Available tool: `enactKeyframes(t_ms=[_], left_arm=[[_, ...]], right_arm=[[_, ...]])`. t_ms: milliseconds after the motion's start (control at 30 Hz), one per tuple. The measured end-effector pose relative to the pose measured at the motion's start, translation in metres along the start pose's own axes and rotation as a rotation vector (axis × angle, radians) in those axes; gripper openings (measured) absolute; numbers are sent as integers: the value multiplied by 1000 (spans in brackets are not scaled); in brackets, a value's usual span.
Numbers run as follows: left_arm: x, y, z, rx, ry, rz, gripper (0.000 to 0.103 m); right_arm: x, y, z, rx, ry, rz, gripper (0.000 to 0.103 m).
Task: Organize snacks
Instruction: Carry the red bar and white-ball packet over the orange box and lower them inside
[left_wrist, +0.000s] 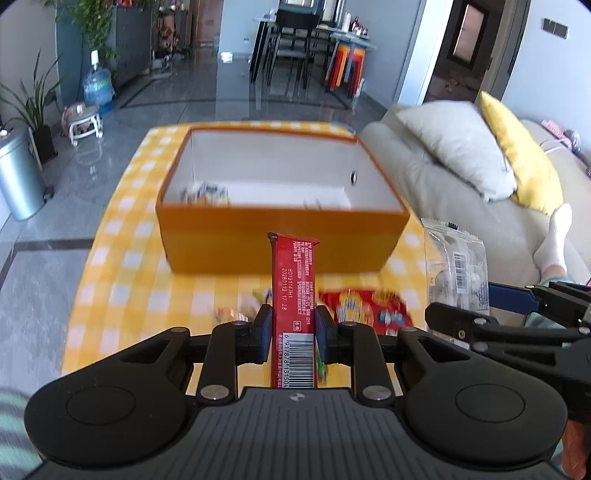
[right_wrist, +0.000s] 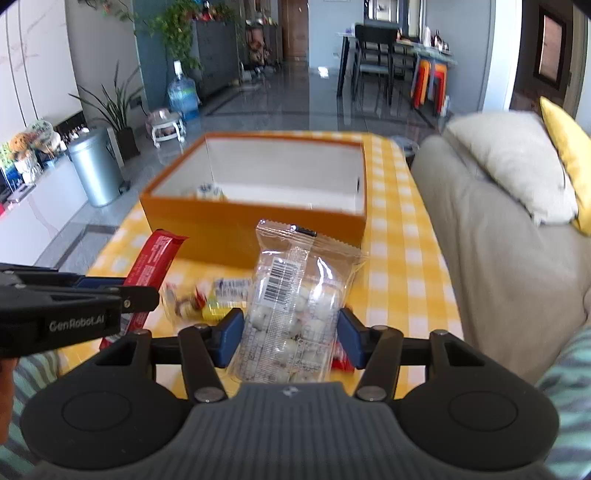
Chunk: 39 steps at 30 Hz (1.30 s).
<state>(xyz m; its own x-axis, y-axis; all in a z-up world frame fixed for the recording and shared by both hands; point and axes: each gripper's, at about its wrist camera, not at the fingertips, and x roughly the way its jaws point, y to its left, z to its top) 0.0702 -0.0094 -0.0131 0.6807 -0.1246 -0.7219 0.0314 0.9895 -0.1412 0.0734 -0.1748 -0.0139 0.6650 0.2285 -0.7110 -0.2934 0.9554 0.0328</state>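
My left gripper (left_wrist: 293, 330) is shut on a red snack bar (left_wrist: 293, 280) and holds it above the table, pointing at the orange box (left_wrist: 280, 236). My right gripper (right_wrist: 290, 332) is shut on a clear bag of white candies (right_wrist: 295, 295), also lifted in front of the orange box (right_wrist: 258, 229). The box is open, white inside, with a small blue-white packet (left_wrist: 205, 194) in its near left corner. The clear bag (left_wrist: 456, 262) shows at the right of the left wrist view, and the red bar (right_wrist: 153, 266) at the left of the right wrist view.
The yellow checked tablecloth (right_wrist: 399, 258) holds more loose snacks: a red patterned packet (left_wrist: 364, 308) and small yellow and white packets (right_wrist: 221, 299). A grey sofa (right_wrist: 498, 266) with cushions lies to the right. A metal bin (right_wrist: 96, 166) stands on the floor at left.
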Motion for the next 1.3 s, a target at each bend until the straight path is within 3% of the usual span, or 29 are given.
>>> enactKeyframes(t_ms=[267, 400, 933, 1300], left_arm=[[-4, 1, 52, 40, -95, 21, 26], [5, 0, 71, 56, -105, 28, 26], [81, 22, 133, 92, -28, 63, 26], [159, 40, 144, 85, 119, 62, 26]], right_arm=[[-9, 5, 44, -63, -99, 30, 54], [-4, 6, 68, -82, -131, 42, 54], [90, 0, 143, -148, -115, 29, 54], [179, -8, 149, -215, 34, 10, 54]])
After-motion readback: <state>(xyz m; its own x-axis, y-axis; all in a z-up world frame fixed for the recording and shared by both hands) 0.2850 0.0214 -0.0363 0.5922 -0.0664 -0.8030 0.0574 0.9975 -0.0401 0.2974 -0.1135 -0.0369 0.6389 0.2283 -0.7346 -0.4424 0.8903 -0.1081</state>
